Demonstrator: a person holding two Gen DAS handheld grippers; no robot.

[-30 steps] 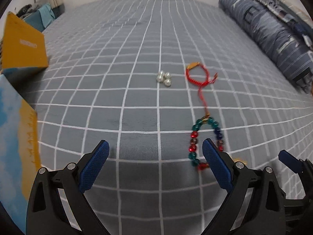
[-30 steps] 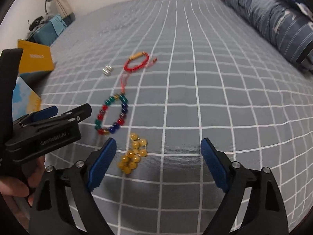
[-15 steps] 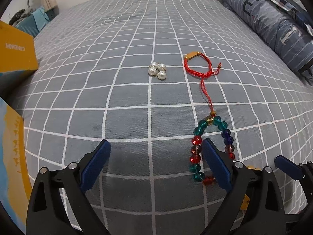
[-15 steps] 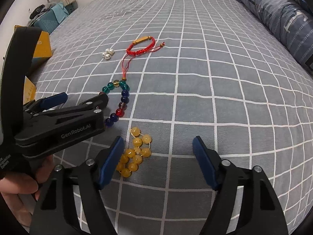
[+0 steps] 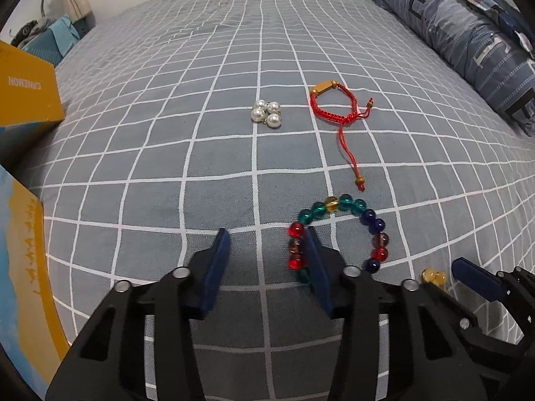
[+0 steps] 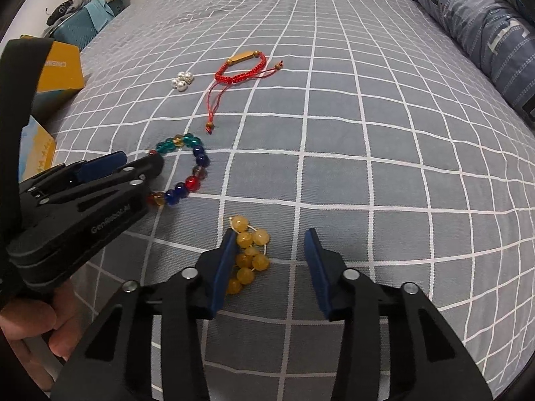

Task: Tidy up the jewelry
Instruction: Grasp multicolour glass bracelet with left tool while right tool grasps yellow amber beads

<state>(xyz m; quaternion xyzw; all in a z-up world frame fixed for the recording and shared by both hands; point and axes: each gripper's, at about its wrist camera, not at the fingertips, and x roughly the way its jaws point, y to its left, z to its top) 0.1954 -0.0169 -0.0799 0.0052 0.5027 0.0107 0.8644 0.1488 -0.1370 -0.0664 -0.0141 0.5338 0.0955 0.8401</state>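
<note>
Several jewelry pieces lie on a grey checked bedsheet (image 5: 133,173). A multicoloured bead bracelet (image 5: 374,224) lies just right of my left gripper (image 5: 267,254), whose right finger sits inside the bracelet's left edge; the jaws are partly closed and empty. A yellow bead bracelet (image 6: 250,250) lies bunched against the left finger of my right gripper (image 6: 271,257), which is partly closed and holds nothing. A red cord bracelet (image 5: 334,107) and a cluster of pearls (image 5: 266,113) lie farther off. The left gripper also shows in the right wrist view (image 6: 110,167).
A yellow box (image 5: 26,93) and a blue-and-yellow box (image 5: 23,267) stand at the left edge of the bed. A rolled blue striped quilt (image 5: 468,40) lies along the right side. A bag and clutter (image 6: 83,16) sit at the far left.
Both grippers have moved forward and down toward the beads, and both jaws have narrowed. The left finger now reaches into the multicoloured bracelet; the right gripper now flanks the yellow beads.
</note>
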